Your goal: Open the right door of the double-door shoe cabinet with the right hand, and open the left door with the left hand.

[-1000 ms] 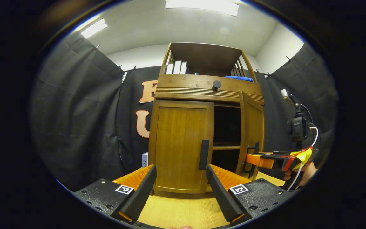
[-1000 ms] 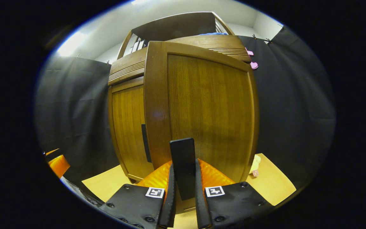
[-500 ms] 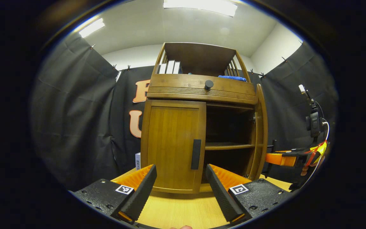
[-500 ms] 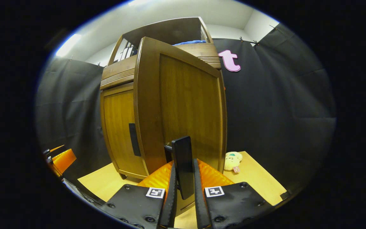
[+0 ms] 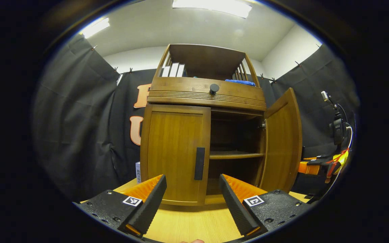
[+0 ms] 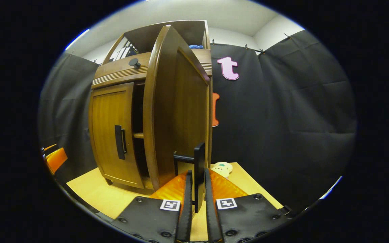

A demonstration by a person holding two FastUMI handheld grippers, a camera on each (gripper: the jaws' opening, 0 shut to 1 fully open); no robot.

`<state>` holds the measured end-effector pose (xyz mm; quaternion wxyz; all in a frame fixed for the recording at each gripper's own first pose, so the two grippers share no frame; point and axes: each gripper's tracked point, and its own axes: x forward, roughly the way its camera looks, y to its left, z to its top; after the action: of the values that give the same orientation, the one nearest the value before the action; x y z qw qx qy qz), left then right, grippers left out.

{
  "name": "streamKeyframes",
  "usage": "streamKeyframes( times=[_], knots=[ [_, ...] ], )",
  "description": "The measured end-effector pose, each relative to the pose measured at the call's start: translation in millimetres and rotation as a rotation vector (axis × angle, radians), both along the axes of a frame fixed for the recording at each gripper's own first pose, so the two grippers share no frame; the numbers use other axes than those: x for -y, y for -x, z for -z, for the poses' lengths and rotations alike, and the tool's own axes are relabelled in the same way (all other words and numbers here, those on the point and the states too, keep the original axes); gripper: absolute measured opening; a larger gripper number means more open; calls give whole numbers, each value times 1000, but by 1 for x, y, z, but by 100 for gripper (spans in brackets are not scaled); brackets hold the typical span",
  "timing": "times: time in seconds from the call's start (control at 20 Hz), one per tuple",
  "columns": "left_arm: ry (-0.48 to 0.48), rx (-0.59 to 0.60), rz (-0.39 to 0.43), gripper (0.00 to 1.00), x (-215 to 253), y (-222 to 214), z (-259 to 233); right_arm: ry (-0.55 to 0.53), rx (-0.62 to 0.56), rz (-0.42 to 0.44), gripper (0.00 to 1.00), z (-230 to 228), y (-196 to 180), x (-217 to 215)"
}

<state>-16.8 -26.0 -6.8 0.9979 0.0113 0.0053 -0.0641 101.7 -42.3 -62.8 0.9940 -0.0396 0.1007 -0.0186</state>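
Mid-frame in the right gripper view, the right claw (image 6: 196,189) pinches the black handle (image 6: 199,168) of the right door (image 6: 177,111), which stands swung wide from the shoe cabinet (image 5: 208,98). The left claw (image 5: 191,199) sits spread at the bottom of the left gripper view, near the closed left door (image 5: 174,152) and its handle (image 5: 199,163) but apart from them. Risks, as I judge them: pulling the right door past its hinge limit could drag the cabinet across the tabletop (image 5: 194,226), and an off-centre left approach could slip off the slim handle.
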Motion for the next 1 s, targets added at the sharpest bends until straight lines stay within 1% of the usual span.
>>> streamKeyframes(
  times=[0.05,0.1,0.15,0.2,0.25,0.3,0.35,0.4,0.5,0.55,0.6,0.65,0.75,0.8,0.85,0.9,0.95,1.0],
  knots=[
    [-1,-3,-1,95,0,0,0,-13,-1,5,30,-1,1,6],
    [0,-5,-4,92,-1,0,0,-33,2,4,20,-2,-1,9],
    [2,-5,-6,95,-1,-1,1,-43,4,0,21,-2,-1,13],
    [4,-7,-8,95,-1,0,2,-45,5,-8,26,-2,-1,16],
    [6,-9,-10,92,-1,-1,2,-45,4,-16,20,-2,-1,20],
    [9,-13,-11,92,-1,-1,2,-46,2,-26,20,-2,0,23],
    [13,-17,-11,95,-1,-1,3,-51,-1,-37,20,-1,1,26],
    [19,-22,-12,92,-2,-2,3,-53,-3,-46,21,-2,2,32],
    [24,-28,-16,92,-3,-2,4,-56,-8,-64,20,-3,2,42],
    [24,-28,-19,95,-4,-3,4,-62,-7,-72,20,-3,2,45],
    [24,-28,-22,95,-4,-4,4,-66,-6,-81,20,-4,2,48],
    [23,-28,-26,92,-5,-4,5,-68,-3,-89,20,-4,1,51],
    [21,-34,-33,92,-7,-4,6,-65,-7,-112,20,-5,-1,57],
    [21,-36,-37,95,-9,-3,6,-68,-14,-124,20,-4,-2,61],
    [22,-33,-41,92,-11,-3,4,-71,-18,-133,15,-4,-3,66],
    [22,-31,-46,92,-15,0,3,-74,-22,-141,20,-5,-4,72],
    [20,-29,-50,95,-18,2,2,-80,-28,-151,20,-5,-4,76],
    [18,-28,-54,95,-19,4,2,-85,-34,-163,21,-3,-4,80]
  ],
)
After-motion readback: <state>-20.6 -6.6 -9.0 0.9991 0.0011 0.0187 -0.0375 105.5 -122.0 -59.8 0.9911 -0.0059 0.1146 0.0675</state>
